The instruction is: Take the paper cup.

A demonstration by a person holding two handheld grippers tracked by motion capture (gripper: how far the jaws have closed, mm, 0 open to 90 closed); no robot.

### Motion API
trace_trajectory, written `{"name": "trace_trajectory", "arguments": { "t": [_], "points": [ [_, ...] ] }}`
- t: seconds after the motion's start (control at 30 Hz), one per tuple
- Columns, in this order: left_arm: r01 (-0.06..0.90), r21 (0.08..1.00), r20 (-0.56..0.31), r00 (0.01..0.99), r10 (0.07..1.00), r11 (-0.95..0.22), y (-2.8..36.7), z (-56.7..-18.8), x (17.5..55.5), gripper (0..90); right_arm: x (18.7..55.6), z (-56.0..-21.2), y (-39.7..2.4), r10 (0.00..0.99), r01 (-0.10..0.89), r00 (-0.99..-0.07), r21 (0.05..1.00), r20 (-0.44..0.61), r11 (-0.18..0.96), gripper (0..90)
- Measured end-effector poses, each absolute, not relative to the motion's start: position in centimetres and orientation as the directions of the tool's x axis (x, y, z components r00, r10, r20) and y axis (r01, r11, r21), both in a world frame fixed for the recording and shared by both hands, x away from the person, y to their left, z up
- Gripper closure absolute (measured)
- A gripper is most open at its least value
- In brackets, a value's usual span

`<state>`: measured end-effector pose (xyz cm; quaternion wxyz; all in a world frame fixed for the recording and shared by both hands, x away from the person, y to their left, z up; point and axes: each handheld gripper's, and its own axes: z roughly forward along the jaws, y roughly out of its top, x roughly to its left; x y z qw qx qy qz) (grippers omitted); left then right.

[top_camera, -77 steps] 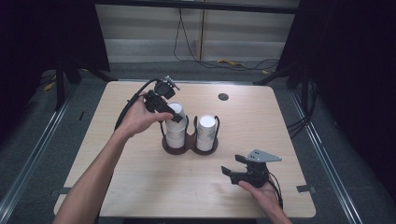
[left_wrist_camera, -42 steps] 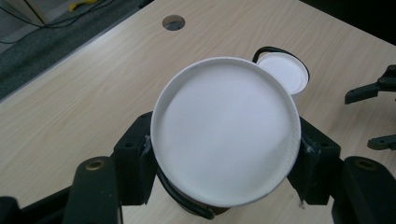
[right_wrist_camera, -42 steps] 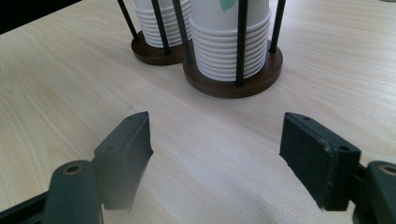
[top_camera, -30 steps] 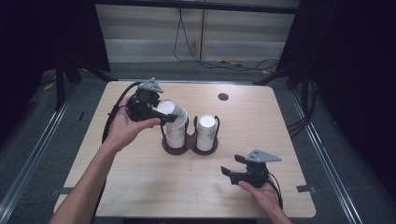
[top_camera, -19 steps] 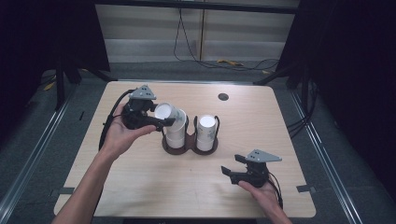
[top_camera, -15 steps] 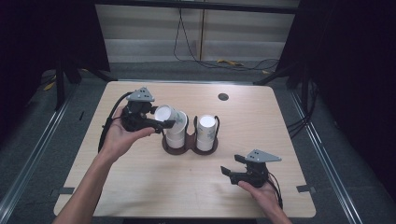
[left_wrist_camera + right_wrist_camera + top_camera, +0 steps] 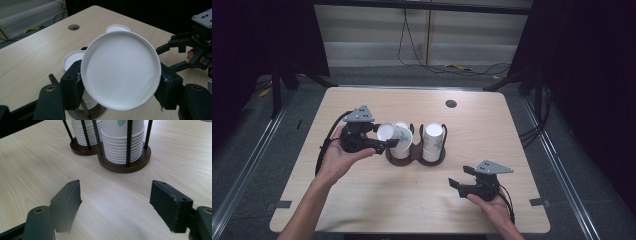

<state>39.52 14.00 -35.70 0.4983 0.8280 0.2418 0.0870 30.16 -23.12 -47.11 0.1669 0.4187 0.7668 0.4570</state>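
The left tongs [image 7: 379, 138] have lifted a paper cup [image 7: 394, 135] off the left stack [image 7: 400, 151], gripping it sideways above the cup holder [image 7: 414, 159]; right tongs [image 7: 458, 181] wait wide, empty, on the desk [image 7: 362, 200].

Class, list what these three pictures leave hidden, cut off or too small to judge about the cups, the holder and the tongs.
- Left gripper view: the held cup shows its flat white end; its wall and any print are hidden behind it, and it covers most of the holder.
- Right gripper view: the top edge cuts off both stacks, so their height is unknown.
- High view: the right tongs are too small to judge the gap.
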Motion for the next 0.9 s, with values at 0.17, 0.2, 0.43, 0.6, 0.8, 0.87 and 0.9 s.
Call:
{"name": "trace_trajectory", "arguments": {
  "t": [0.17,0.2,0.43,0.6,0.8,0.87,0.9],
  "points": [
    [0.305,0.868,-0.098,0.879,0.467,-0.391,14.0,-36.1,38.7,34.4,30.2,-47.1,-23.0,0.794,0.491,-0.595,0.839,0.127,0.233,24.9],
    [0.302,0.869,-0.099,0.883,0.460,-0.393,13.9,-36.3,38.5,34.4,30.2,-47.1,-23.0,0.791,0.488,-0.598,0.841,0.128,0.233,24.9],
    [0.300,0.866,-0.111,0.896,0.429,-0.401,13.2,-37.2,38.2,34.5,30.0,-46.9,-22.8,0.755,0.462,-0.639,0.859,0.148,0.223,21.1],
    [0.297,0.863,-0.124,0.908,0.401,-0.408,12.2,-38.5,37.5,34.5,29.6,-46.7,-22.1,0.702,0.444,-0.693,0.865,0.167,0.233,15.2],
    [0.300,0.855,-0.133,0.915,0.382,-0.422,11.7,-39.6,37.1,34.5,29.4,-46.3,-21.4,0.673,0.422,-0.720,0.876,0.169,0.232,14.7],
    [0.302,0.847,-0.138,0.920,0.367,-0.437,11.5,-40.1,37.0,34.7,29.5,-46.1,-21.2,0.666,0.421,-0.725,0.878,0.173,0.230,15.1],
    [0.302,0.847,-0.138,0.920,0.367,-0.437,11.5,-40.1,37.0,34.7,29.5,-46.1,-21.2,0.666,0.421,-0.725,0.878,0.173,0.230,15.1]
  ]
}}
